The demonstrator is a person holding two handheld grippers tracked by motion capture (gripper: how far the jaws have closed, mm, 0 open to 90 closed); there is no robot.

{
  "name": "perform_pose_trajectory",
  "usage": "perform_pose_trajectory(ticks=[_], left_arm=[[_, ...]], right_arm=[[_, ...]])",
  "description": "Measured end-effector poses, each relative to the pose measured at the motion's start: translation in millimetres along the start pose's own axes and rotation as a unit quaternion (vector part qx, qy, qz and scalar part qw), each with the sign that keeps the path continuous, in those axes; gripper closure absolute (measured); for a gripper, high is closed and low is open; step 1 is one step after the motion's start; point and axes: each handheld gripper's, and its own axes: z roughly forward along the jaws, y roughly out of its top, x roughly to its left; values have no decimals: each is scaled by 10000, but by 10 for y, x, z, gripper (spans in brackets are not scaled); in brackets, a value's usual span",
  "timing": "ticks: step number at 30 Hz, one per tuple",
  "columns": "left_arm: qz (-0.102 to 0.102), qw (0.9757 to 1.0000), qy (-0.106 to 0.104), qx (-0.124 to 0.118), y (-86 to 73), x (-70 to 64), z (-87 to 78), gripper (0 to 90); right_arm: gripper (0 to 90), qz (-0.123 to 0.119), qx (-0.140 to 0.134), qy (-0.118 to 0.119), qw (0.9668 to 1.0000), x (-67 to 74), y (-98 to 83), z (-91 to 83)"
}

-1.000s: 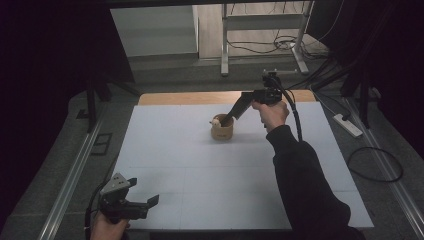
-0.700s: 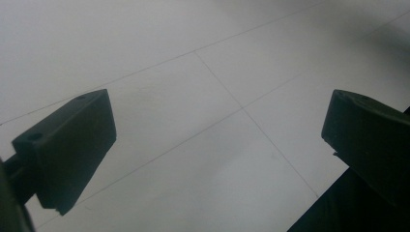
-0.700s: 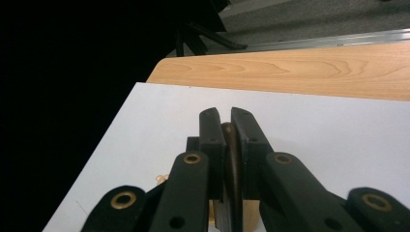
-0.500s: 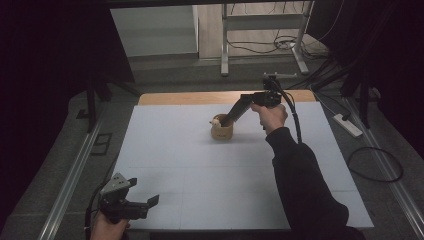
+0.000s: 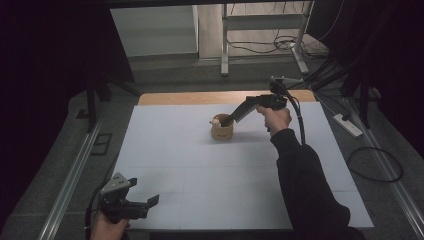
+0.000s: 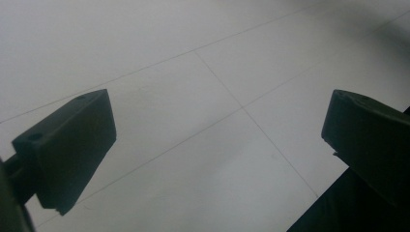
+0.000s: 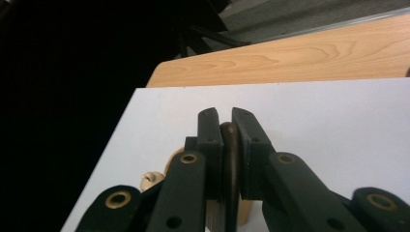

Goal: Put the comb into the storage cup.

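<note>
In the high view a white rectangular sheet covers the surface [image 5: 200,165], with a strip of pale wood showing along its far edge in the upper middle of the frame. Just above the centre of the frame stands a small tan wooden cup [image 5: 222,131], upright on the white sheet, with a small pale rounded object [image 5: 216,121] at its left rim; what that object is cannot be made out. The right tongs [image 5: 231,119] reach in from the upper right, held by a hand [image 5: 275,118] on a dark-sleeved arm that runs down to the bottom right of the frame, and their tips meet the cup's rim on its right side. In the right gripper view the right tongs [image 7: 225,126] are nearly closed, the two black jaws pressed on either side of a thin dark brown curved edge [image 7: 230,159], which appears to be the rim or wall of the cup; the cup's tan side [image 7: 244,216] shows low in the frame under the jaws and the pale rounded object [image 7: 151,180] sits at lower left. In the lower left of the high view the left tongs [image 5: 145,204] hover by the near edge of the sheet, held by a hand [image 5: 107,228], well apart from the cup. In the left gripper view the left tongs [image 6: 217,130] are spread wide with nothing between the jaws, only the white sheet crossed by faint thin lines below.
</note>
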Motion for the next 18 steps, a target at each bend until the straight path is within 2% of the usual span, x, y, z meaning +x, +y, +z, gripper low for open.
perform_pose_trajectory(ticks=[3,9,13,18], left_arm=[[-3,10000,-5,2,0,1,-1,0],[-8,10000,-13,-3,-1,2,-1,0],[-4,10000,-8,-3,0,0,0,0],[2,10000,-1,-1,0,-1,0,0]], right_arm=[[819,-3,-8,24,10000,-7,-3,1],[758,-125,9,-113,9999,8,-6,2],[664,-166,-33,-141,9998,19,2,-13],[594,-222,-51,-168,9996,30,7,-22]])
